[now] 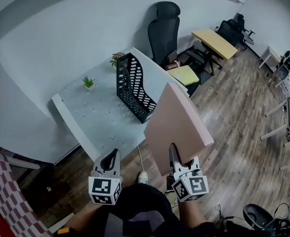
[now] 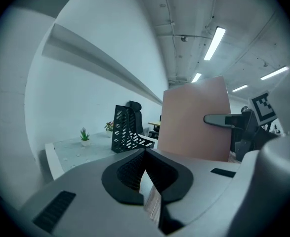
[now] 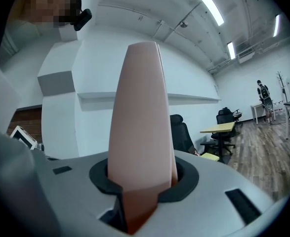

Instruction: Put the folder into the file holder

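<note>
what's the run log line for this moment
right gripper: shut on folder, held in air | left gripper: shut, empty | holder: on table | task: folder not in holder yet

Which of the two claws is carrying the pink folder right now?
The right claw: its jaws clamp the pink folder at its lower edge. The left claw is shut on nothing.

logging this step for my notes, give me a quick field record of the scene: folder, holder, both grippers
file holder: black mesh, standing on the white table
folder: pink, in the air short of the table, not in the file holder
right gripper: shut on the folder's lower edge
left gripper: jaws together, nothing held
also on table: two small potted plants
</note>
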Demonstrator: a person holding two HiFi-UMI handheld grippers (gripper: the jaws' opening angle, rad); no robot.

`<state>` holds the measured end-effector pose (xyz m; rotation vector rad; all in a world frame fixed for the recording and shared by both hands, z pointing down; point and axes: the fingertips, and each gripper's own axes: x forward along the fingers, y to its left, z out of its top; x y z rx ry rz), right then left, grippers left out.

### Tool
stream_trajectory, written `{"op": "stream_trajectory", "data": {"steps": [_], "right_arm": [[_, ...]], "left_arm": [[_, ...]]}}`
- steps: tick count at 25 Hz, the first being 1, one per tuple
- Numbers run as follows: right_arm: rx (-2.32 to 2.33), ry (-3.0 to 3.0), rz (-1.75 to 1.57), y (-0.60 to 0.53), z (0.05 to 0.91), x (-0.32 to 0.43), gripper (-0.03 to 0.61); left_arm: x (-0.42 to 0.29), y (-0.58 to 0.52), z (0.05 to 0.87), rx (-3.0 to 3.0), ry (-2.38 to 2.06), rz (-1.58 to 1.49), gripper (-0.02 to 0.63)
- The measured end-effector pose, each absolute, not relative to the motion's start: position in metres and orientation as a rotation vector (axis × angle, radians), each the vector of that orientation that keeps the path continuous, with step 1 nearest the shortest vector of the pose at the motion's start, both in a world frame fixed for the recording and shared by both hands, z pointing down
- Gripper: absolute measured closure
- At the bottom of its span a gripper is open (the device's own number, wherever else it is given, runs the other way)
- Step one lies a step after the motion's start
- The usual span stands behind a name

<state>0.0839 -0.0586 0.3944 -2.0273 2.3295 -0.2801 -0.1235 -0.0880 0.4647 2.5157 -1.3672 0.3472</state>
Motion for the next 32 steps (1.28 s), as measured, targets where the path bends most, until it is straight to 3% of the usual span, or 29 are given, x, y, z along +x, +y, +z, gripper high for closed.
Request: {"op": "stream_trajectory", "data": {"steps": [11,32], "right_arm": [[-1.705,2.515,-0.126,-0.135,0.364,0.121,0.434],[-1.544,2.563,0.006,-0.225,0.336,0.116,0.434]], "left_arm": [[-0.072,-0.117,0.469,2.369,-1.532,0.357,0.604],[-0.055,-0.190,0.456,2.363,-1.570,0.352,0.604]]}}
